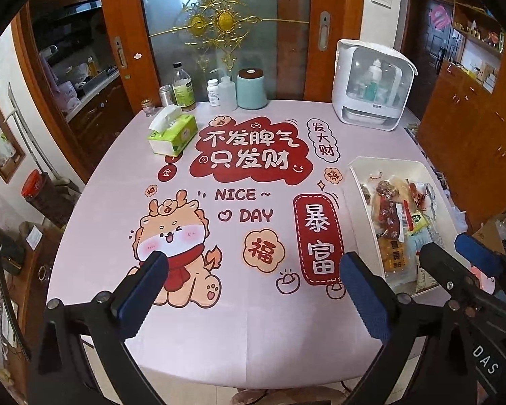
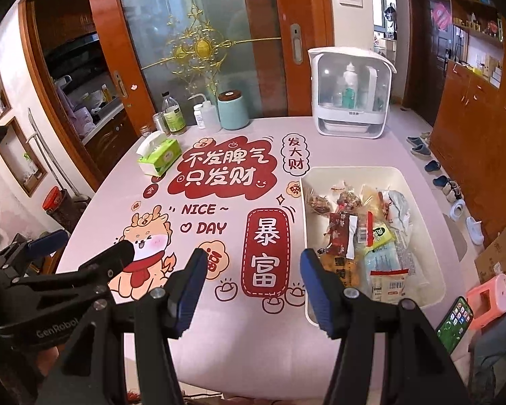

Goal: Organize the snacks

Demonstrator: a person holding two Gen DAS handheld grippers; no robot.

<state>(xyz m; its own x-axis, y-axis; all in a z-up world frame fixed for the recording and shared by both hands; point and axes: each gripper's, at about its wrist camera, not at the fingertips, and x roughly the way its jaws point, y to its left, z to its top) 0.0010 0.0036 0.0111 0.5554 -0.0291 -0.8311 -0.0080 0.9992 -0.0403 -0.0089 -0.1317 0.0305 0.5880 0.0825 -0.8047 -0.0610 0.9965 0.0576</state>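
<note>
Left wrist view: snacks all binned, both grippers idle

Left wrist view first, and the biggest thing on show is the table [image 1: 253,320], its pink cloth printed with a cartoon dragon and red lettering. Not one loose packet lies on the cloth in either view!

Next in size, the white dust-cover cabinet [image 2: 349,94] stands at the far edge, well apart from the action.

Then the prize: the white bin [image 2: 431,263] on the table's right side, with the snacks [image 2: 361,233] heaped inside it — red, yellow and clear wrappers overlapping, none hanging over the rim. By my read the gathering is done or very nearly so; what may remain is tidying the pile within the bin, though whether that is wanted I cannot tell.

Smaller still, a green tissue pack [image 1: 173,133] sits near the far-left bottles, untouched.

And the tools: left gripper [image 1: 253,290] hovers over the near edge, fingers wide apart, nothing between them. Right gripper [image 2: 253,287] hangs just left of the bin, likewise spread and empty.
</note>
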